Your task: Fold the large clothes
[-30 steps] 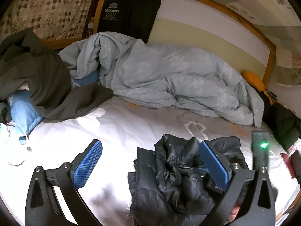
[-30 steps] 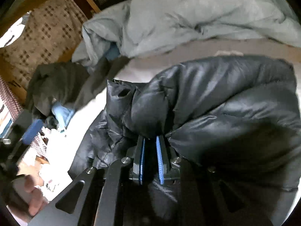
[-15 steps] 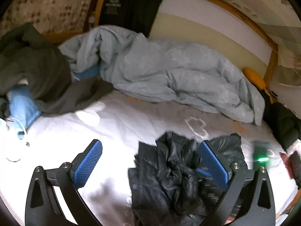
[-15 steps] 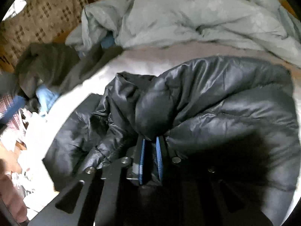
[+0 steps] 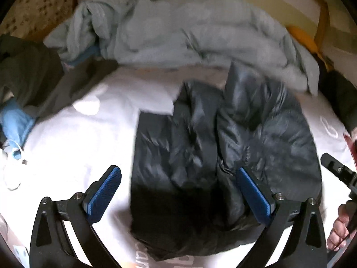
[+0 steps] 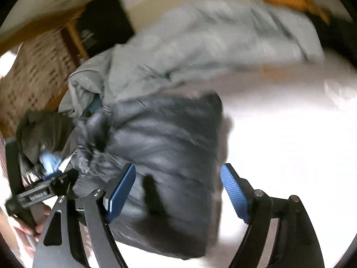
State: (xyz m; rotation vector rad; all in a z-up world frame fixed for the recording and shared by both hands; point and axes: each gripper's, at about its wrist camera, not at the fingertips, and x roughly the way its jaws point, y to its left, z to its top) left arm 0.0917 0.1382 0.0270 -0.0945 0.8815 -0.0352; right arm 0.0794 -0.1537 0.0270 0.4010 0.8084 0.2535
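Note:
A black puffer jacket (image 5: 223,147) lies bunched on the white bed sheet (image 5: 84,134); it also shows in the right wrist view (image 6: 169,156). My left gripper (image 5: 178,192) is open and empty, held above the jacket's near edge. My right gripper (image 6: 178,192) is open and empty over the jacket's right part; its body shows at the right edge of the left wrist view (image 5: 339,174). Both views are motion-blurred.
A crumpled pale blue duvet (image 5: 189,35) lies along the back of the bed. A dark grey garment (image 5: 29,71) and a light blue cloth (image 5: 15,120) lie at the left. A wooden bed frame (image 5: 323,17) and an orange item (image 5: 301,35) are at the back right.
My right gripper has opened and let go of the jacket, which has dropped and spread on the sheet. Both grippers have moved; the left one stays open.

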